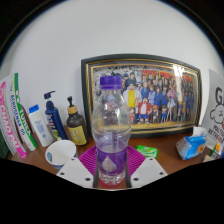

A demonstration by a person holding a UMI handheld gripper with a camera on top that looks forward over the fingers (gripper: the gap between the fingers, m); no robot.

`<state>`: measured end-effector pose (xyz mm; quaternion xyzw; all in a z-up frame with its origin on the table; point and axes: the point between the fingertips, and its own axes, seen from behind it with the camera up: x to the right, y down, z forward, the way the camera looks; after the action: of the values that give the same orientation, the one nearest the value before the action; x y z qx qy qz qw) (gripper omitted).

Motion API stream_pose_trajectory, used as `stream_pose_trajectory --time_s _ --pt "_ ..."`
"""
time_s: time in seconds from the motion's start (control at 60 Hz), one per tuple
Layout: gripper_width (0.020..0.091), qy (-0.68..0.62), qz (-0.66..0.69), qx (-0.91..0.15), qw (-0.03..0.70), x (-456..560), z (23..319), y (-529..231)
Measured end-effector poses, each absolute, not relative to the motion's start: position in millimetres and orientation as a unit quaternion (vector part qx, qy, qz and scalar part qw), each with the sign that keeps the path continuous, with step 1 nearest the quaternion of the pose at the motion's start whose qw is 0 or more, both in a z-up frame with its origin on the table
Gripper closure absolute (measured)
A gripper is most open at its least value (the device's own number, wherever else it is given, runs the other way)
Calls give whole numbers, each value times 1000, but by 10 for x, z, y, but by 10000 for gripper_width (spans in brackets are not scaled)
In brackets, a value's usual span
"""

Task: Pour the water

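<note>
A clear plastic water bottle [111, 130] with a purple cap and a purple label stands upright between my fingers, its base low between the pink pads [88, 160]. My gripper [111, 172] is shut on the bottle, a pad pressing on each side. Water fills the lower part of the bottle. A white cup [60, 152] sits on the wooden table [168, 160] just left of the fingers, open side up.
A framed group photo [150, 95] leans against the wall behind the bottle. Left of the cup stand a white tube [40, 126], a blue pump bottle [53, 116] and an amber pump bottle [76, 125]. A blue tissue pack [190, 147] lies at the right.
</note>
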<state>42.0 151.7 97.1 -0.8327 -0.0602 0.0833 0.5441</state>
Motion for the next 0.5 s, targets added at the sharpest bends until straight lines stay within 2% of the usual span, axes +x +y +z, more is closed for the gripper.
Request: stream_pose_trajectory --time_s 0.133,0.2,0.317,0.367,0.433,0.5 --pt "727 -71 96 -831 543 290 724 1495" --pt "730 -77 88 -818 563 273 751 1508" --pt "629 -78 82 -815 569 275 745 1474" --pt "553 -77 79 -822 559 282 723 1447" --pt "351 -69 74 -834 542 313 729 1376" --pt "242 -61 67 -842 532 345 849 1247"
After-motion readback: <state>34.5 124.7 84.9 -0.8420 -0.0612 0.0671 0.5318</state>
